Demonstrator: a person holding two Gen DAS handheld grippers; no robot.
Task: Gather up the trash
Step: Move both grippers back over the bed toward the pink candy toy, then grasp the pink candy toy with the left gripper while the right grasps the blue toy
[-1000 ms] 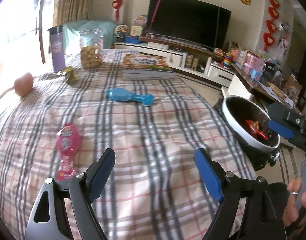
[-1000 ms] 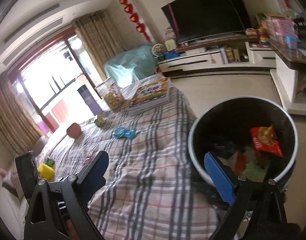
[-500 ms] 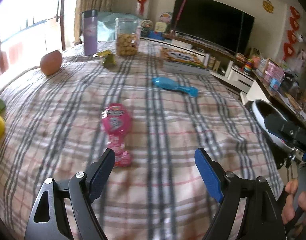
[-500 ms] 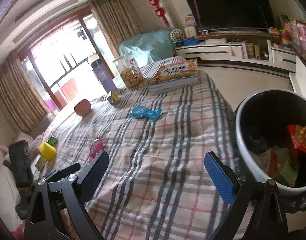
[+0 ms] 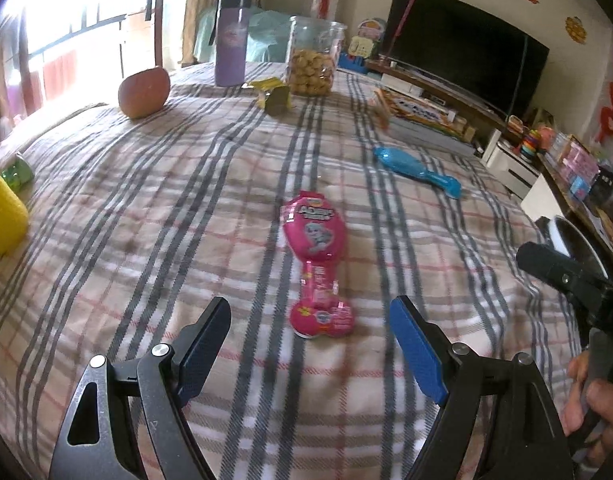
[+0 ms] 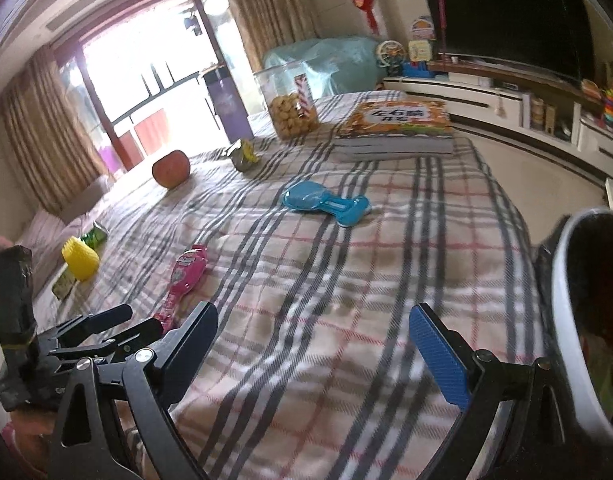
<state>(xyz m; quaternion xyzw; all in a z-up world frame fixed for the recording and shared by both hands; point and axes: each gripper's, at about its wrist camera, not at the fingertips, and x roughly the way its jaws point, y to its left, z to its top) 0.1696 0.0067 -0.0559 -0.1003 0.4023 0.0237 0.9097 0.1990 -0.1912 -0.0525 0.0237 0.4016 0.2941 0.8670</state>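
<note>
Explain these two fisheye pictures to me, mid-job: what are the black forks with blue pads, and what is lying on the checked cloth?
Each fork is a hand-held gripper carried by a person, with a camera looking along its fingers. The left hand-held gripper is open, empty, and aimed at a pink plastic toy package. The right hand-held gripper is also open and empty, beside a white-rimmed black trash bin. On the plaid cloth also lie a blue plastic toy package, an apple, a yellow cup and a stack of books.
</note>
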